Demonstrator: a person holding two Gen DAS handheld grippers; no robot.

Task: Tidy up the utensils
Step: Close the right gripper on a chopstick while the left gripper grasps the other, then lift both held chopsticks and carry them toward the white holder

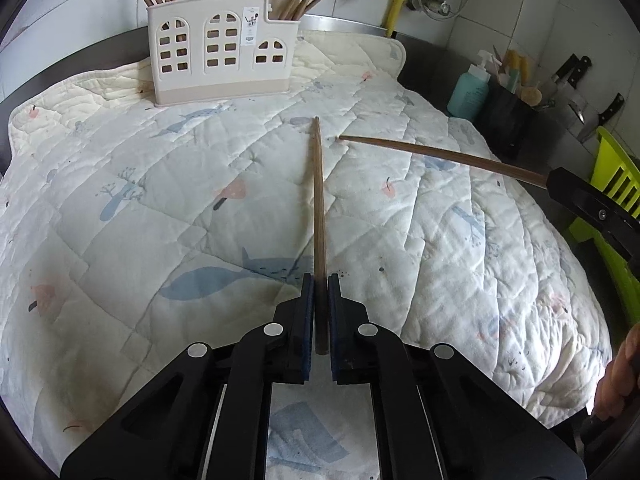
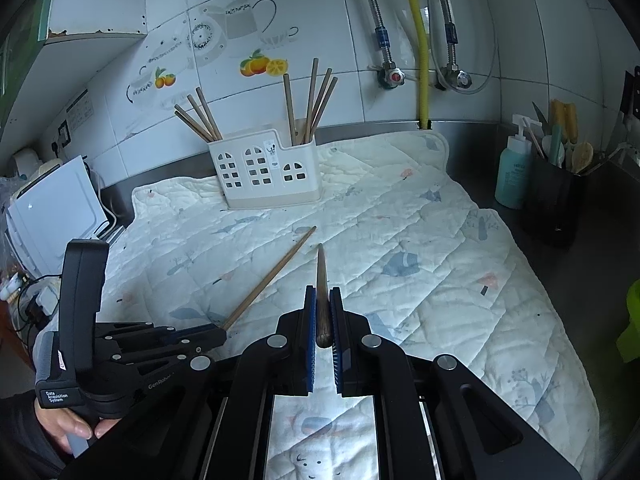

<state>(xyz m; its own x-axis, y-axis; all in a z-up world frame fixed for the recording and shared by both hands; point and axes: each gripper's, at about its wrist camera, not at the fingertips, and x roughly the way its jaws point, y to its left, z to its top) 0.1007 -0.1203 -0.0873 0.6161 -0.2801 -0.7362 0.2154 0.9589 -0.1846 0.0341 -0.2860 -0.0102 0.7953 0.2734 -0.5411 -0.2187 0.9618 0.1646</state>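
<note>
Two long brown wooden chopsticks, one (image 1: 319, 200) clamped in our left fingers (image 1: 319, 280), one (image 2: 321, 276) in our right fingers (image 2: 323, 292), jut ahead toward the white slotted plastic holder (image 2: 264, 172). Gripped near the butt, either could pivot, slip, or miss a compartment.

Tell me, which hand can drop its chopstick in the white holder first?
Probably left: its tongs grip a chopstick aimed straight toward the holder; the right tongs look similarly ready.
</note>
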